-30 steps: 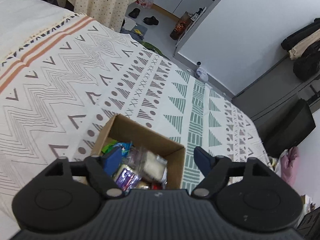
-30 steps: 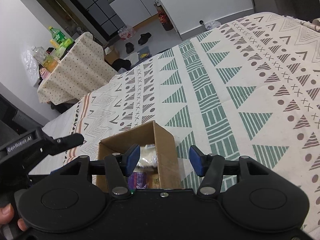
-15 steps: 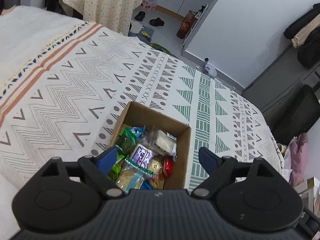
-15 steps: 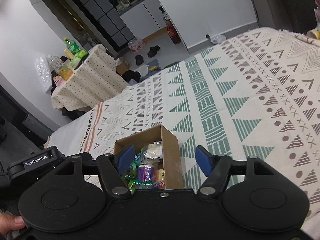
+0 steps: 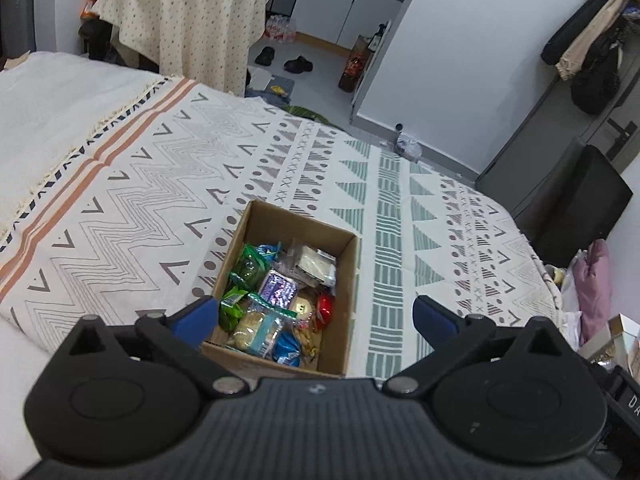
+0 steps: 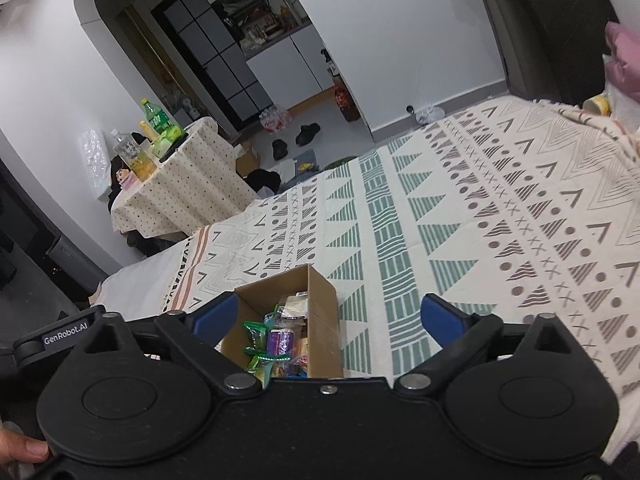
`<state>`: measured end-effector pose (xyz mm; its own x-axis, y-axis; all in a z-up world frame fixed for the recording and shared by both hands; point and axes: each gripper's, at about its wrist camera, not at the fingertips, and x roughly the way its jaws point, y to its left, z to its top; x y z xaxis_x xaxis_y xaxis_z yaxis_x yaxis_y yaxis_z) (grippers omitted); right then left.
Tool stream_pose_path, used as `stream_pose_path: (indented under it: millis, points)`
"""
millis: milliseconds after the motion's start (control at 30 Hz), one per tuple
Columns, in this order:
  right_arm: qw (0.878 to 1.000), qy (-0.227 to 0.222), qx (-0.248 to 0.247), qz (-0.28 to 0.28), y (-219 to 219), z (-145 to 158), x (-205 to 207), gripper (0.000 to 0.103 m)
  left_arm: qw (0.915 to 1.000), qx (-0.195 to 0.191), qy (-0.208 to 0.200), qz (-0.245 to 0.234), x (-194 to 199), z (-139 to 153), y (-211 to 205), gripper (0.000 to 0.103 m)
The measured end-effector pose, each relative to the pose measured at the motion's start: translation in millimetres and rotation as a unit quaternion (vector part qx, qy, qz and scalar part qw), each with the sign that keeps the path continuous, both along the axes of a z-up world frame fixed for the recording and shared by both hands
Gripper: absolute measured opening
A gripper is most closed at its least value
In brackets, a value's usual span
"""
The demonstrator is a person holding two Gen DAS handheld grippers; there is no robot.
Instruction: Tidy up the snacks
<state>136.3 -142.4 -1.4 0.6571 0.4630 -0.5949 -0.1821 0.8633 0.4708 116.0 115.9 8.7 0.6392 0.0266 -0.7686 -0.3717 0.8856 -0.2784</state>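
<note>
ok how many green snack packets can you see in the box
2 green packets show in the cardboard box, both along its left side: one further back, one nearer the camera. More may lie buried under the other snacks.

Your right gripper's body hides the near end of the box (image 6: 320,312), so only some snacks (image 6: 276,340) show there. In the left view the box's near wall (image 5: 264,362) is partly covered too. The wrappers' print is too small to read. Your thumb (image 6: 24,448) is cut off at the frame's edge.
</note>
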Motion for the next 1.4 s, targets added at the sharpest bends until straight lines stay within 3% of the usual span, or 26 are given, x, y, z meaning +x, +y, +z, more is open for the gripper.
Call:
stream_pose_path:
  millis: [600, 900, 1400]
  points:
    - [0.999, -0.035, -0.035, 0.0, -36, 21, -61, 0.103, 0.995, 0.065, -0.032, -0.068, -60, 24, -52, 0.103]
    - [0.997, -0.049, -0.052, 0.004, -44, 29, -84, 0.103, 0.9904, 0.099, -0.044, -0.086, -90, 33, -55, 0.103]
    - [0.996, -0.054, -0.074, 0.004, -49, 27, -97, 0.103, 0.9806, 0.149, -0.038, -0.122, -105, 34, -48, 0.103]
